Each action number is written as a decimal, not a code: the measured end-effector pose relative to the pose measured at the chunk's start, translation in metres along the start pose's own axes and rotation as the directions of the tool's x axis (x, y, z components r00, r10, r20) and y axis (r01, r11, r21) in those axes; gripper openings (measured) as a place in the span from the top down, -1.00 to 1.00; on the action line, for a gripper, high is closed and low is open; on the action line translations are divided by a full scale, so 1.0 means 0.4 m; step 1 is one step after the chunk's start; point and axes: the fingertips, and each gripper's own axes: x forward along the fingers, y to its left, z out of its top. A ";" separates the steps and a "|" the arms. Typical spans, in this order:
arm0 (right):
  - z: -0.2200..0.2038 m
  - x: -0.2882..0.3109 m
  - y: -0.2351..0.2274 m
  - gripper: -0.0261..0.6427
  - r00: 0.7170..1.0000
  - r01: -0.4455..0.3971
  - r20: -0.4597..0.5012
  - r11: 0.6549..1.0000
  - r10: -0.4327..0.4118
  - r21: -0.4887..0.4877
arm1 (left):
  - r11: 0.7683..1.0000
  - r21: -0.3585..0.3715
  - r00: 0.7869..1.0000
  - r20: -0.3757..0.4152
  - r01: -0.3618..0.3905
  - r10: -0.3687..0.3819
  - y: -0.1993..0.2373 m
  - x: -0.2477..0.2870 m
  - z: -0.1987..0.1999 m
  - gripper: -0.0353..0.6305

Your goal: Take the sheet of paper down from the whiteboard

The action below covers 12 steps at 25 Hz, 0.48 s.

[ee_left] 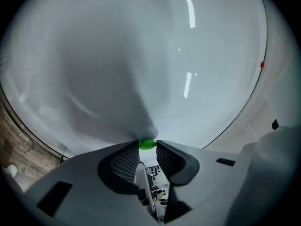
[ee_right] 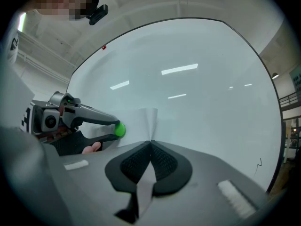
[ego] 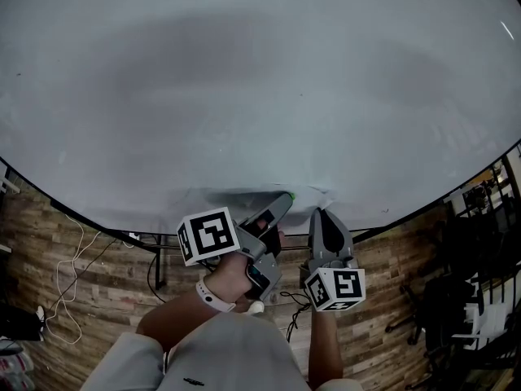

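A white sheet of paper (ee_right: 139, 122) lies against the big whiteboard (ego: 260, 80) near its lower edge. A round green magnet (ee_right: 120, 129) sits on the sheet. My left gripper (ego: 286, 199) points at the board, and its jaw tips are closed on the green magnet (ee_left: 147, 144). The paper (ee_left: 113, 112) shows creased just beyond that gripper. My right gripper (ee_right: 150, 142), just right of the left one, is shut on the sheet's edge. The paper runs back between its pads. In the head view it (ego: 319, 213) points at the board's bottom edge.
A small red magnet (ee_left: 262, 64) sits near the whiteboard's rim. Under the board are a wooden floor (ego: 49, 235), loose white cables (ego: 73, 259) at the left, the board's stand (ego: 159, 259), and dark chairs and racks (ego: 480, 283) at the right.
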 end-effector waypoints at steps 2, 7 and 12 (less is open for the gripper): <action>0.002 -0.007 -0.005 0.89 1.000 0.012 0.002 1.000 -0.012 0.001 | 1.000 0.005 1.000 -0.018 0.000 0.000 0.001 -0.006 -0.015 0.55; 0.011 -0.031 -0.009 0.89 0.999 0.041 0.008 0.999 -0.041 -0.007 | 0.999 0.048 0.998 -0.055 -0.001 0.003 0.004 -0.024 -0.062 0.55; 0.014 -0.066 -0.026 0.89 0.996 0.086 0.017 0.996 -0.086 -0.007 | 0.988 0.154 0.998 -0.060 0.003 0.006 -0.001 -0.048 -0.081 0.55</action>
